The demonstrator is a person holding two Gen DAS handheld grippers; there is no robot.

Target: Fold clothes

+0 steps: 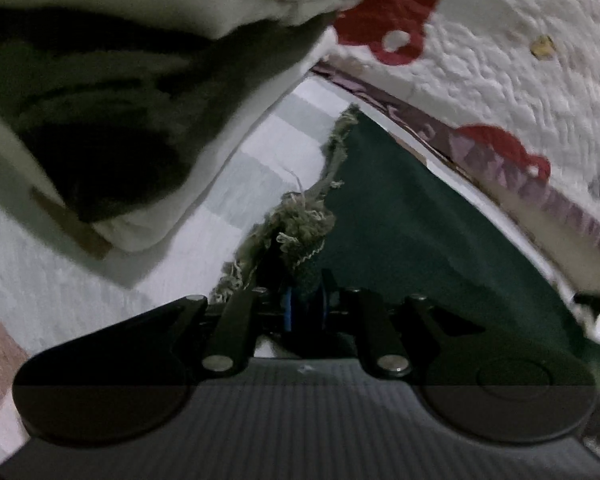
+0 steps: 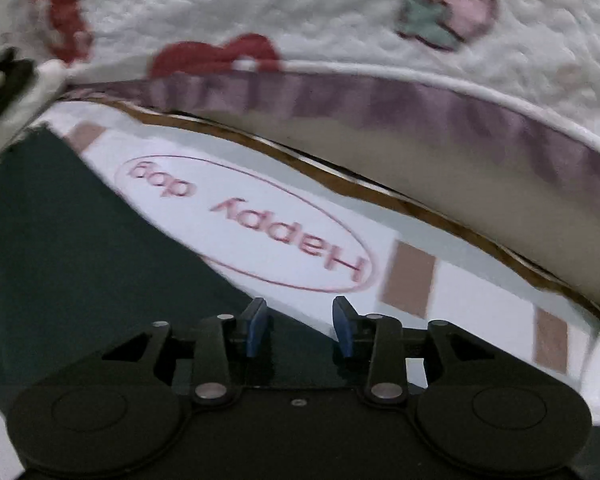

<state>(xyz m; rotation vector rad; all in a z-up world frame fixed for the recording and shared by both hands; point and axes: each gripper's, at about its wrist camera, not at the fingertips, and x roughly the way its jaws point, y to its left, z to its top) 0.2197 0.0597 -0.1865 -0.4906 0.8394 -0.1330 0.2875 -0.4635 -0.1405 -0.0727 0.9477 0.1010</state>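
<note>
The left hand-held gripper [image 1: 306,304] is pinched shut on the frayed, tasselled edge [image 1: 300,224] of one dark green cloth [image 1: 412,232], its blue pads pressed against the fabric so that little gap shows between them. From that grip the green cloth spreads away to the right, its fringed border running up the middle of the left wrist view, with a pale striped sheet [image 1: 260,160] lying just beside that border. Above and left of the fringe lies a bundle of dark and white fabric [image 1: 112,120], folded or heaped; how many pieces it holds cannot be told. A white quilted cover with red shapes [image 1: 500,60] curves along the upper right, its purple-trimmed edge close to the green cloth's far side. The right hand-held gripper [image 2: 300,320] stands open with nothing between its two blue fingertips [image 2: 256,320]. Beneath it the straight edge of the green cloth [image 2: 60,240] crosses diagonally over a white sheet printed with one pink oval reading "Happy dog" [image 2: 244,224] and three brown rectangles [image 2: 408,280]. Bare sheet lies between the green cloth's edge and the quilted cover's trim [image 2: 420,108] beyond.
</note>
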